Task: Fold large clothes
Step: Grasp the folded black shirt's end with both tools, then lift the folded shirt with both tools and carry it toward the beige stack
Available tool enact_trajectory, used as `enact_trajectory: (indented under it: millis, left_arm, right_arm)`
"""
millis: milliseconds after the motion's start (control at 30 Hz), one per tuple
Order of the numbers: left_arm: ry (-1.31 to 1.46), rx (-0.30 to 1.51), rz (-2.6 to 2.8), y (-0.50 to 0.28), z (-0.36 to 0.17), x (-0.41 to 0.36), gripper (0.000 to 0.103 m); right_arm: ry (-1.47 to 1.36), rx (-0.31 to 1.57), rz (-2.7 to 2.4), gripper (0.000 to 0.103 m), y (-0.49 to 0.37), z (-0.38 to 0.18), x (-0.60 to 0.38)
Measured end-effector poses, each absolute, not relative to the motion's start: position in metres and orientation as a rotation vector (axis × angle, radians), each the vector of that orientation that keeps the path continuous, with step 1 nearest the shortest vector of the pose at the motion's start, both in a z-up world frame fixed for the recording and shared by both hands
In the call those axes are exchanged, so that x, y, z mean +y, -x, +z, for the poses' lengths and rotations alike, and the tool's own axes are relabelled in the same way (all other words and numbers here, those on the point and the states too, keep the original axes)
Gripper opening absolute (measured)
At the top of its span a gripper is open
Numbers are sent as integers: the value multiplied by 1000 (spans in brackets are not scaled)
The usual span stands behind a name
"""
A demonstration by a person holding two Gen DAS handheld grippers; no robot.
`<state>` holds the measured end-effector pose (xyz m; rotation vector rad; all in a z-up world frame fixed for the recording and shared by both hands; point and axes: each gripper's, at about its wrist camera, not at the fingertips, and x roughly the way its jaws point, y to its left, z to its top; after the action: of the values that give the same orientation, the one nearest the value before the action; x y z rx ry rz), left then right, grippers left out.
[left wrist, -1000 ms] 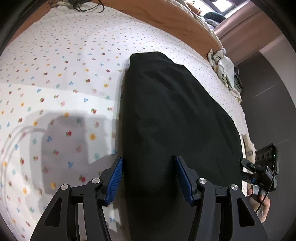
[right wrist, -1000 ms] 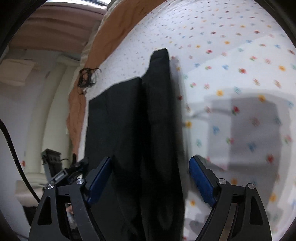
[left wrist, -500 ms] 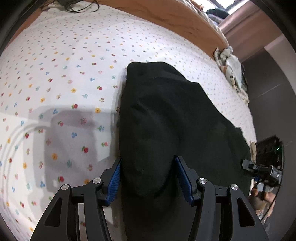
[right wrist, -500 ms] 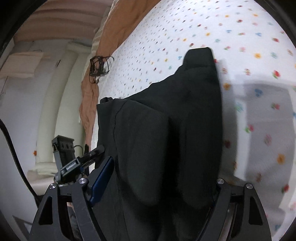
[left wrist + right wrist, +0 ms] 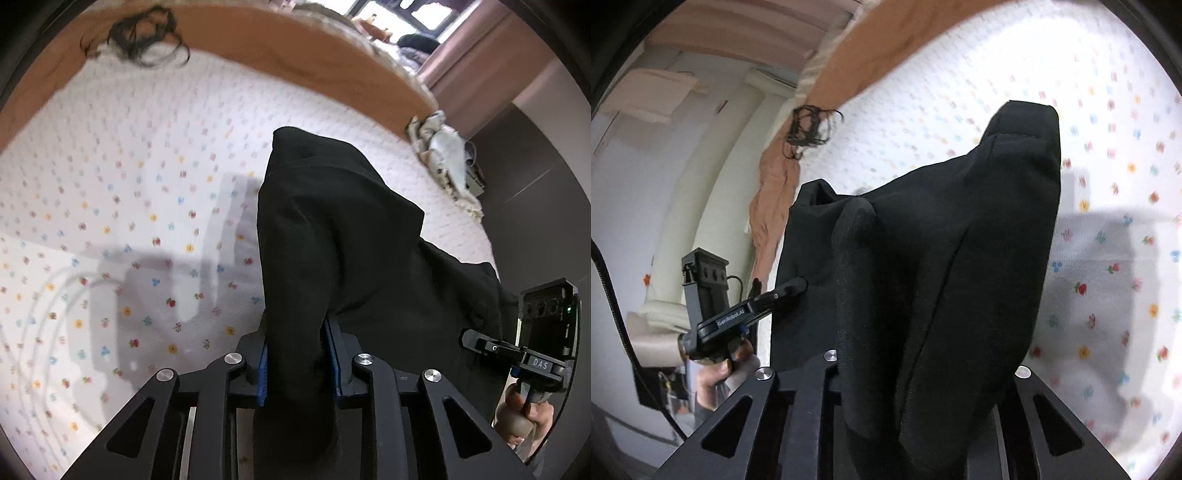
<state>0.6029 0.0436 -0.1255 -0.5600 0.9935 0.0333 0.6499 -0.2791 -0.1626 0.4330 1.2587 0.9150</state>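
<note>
both grippers, left and right, are closing on the soft, limp black garment; its near edge is best gripped.

Two printed labels were legible. In the left wrist view, the letters "DAS" stood in white on the black body of the right gripper, at the right edge of the picture. In the right wrist view, the brand "GenRobot.AI" stood in pale letters along the black bar of the left gripper, at the left of the picture. No other text, number or sign could be read.
</note>
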Motion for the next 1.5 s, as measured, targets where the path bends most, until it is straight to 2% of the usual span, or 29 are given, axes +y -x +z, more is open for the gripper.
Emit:
enact_trajectory:
  millis: [500,867,1200,1500]
  left_arm:
    - [541,805,5,-523,-24,15,24]
    - [555,718,-62,-467,13,-1,22]
    - [539,666,-194,-441,61,-53,22]
    - [502,632,-309,-440,93,-119,22]
  right_arm:
    - [-387,1041,901,21,-560,-50,-316]
    - [-358,902,909,21,-494,3,-332]
    - [-295,807,862,21,-446,67,-384]
    - [-285,733,797,20,-416,112,-473]
